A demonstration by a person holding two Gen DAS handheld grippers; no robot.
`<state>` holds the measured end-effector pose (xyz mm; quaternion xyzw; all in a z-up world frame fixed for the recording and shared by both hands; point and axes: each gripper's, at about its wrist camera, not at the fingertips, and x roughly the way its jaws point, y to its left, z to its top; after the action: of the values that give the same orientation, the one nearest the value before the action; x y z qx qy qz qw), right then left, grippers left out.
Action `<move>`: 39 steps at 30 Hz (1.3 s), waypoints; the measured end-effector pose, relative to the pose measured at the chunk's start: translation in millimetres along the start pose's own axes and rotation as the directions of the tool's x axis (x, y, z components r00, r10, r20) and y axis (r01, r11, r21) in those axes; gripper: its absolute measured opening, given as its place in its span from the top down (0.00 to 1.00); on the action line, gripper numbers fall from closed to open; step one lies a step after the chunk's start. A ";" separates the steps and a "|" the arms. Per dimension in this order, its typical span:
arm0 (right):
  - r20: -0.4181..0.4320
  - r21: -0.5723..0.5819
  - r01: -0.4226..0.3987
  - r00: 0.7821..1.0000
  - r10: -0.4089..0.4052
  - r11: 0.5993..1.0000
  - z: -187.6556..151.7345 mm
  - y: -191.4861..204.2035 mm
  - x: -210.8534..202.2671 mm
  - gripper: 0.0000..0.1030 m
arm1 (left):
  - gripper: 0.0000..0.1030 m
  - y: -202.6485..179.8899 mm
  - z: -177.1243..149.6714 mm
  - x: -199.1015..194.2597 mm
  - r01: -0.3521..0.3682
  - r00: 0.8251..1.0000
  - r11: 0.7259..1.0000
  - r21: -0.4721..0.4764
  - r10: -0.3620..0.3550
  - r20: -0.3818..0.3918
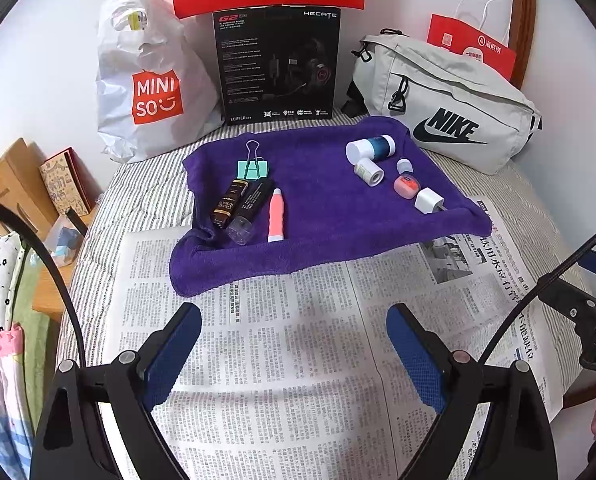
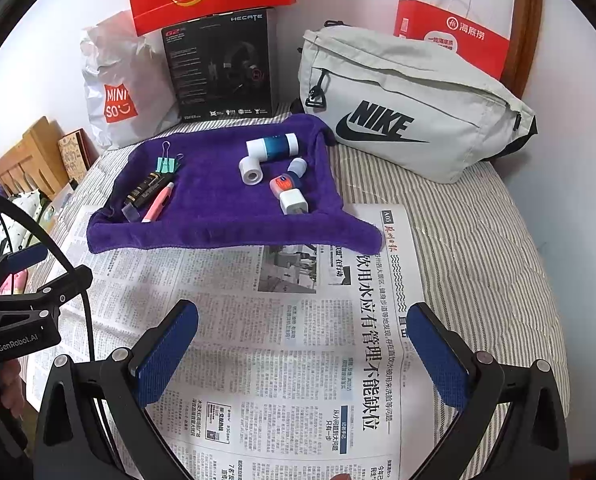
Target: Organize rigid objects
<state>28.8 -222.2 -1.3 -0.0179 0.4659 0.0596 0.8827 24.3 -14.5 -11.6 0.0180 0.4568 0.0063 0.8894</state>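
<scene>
Both the left gripper (image 1: 294, 316) and right gripper (image 2: 303, 316) hang spread apart, empty, over the newspaper (image 1: 282, 360). Small items lie grouped on the towel (image 1: 321, 208).

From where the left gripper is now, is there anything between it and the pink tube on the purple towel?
Nothing visible blocks it. The open left gripper hovers over bare newspaper; beyond lies only the towel's raised front edge. The pink tube lies just behind it, a clear-capped bottle close on its left.

On the newspaper (image 1: 282, 360) lies a towel (image 1: 321, 216), with a clip (image 1: 253, 168), two tubes (image 1: 238, 204) and a pen (image 1: 276, 216) at its left, bottles (image 1: 371, 158) and a charger (image 1: 429, 200) at its right, and a box (image 1: 278, 64) behind.
</scene>
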 end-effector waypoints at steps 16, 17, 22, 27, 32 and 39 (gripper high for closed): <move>-0.004 -0.002 0.008 1.000 -0.008 1.000 -0.9 1.0 -0.8 0.00 | 0.09 0.9 -1.7 -0.7 -0.004 1.000 1.000 0.000 0.004 -0.002; -0.005 -0.002 0.008 1.000 -0.008 1.000 -0.7 1.0 -0.1 0.00 | 0.09 1.2 -2.0 -0.9 -0.004 1.000 1.000 0.001 0.004 -0.003; -0.007 -0.002 0.009 1.000 -0.009 1.000 -1.1 0.9 0.6 0.00 | 0.09 1.4 -2.5 -0.8 -0.003 1.000 1.000 -0.003 0.003 -0.001; -0.006 0.001 0.008 1.000 -0.008 1.000 -0.5 0.7 1.2 0.00 | 0.09 1.3 -2.2 -1.0 -0.004 1.000 1.000 -0.001 0.004 0.000; -0.005 0.001 0.011 1.000 -0.011 1.000 -0.4 -0.1 0.9 0.00 | 0.09 1.6 -2.6 -1.0 -0.005 1.000 1.000 0.003 0.005 0.001; -0.011 0.000 0.014 1.000 -0.014 1.000 -0.3 -0.4 0.9 0.00 | 0.08 1.8 -1.9 -2.2 -0.003 1.000 1.000 -0.003 0.003 0.003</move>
<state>29.1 -222.5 -2.2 -0.0213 0.4707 0.0533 0.8804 21.5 -12.7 -10.8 0.0172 0.4553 0.0084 0.8901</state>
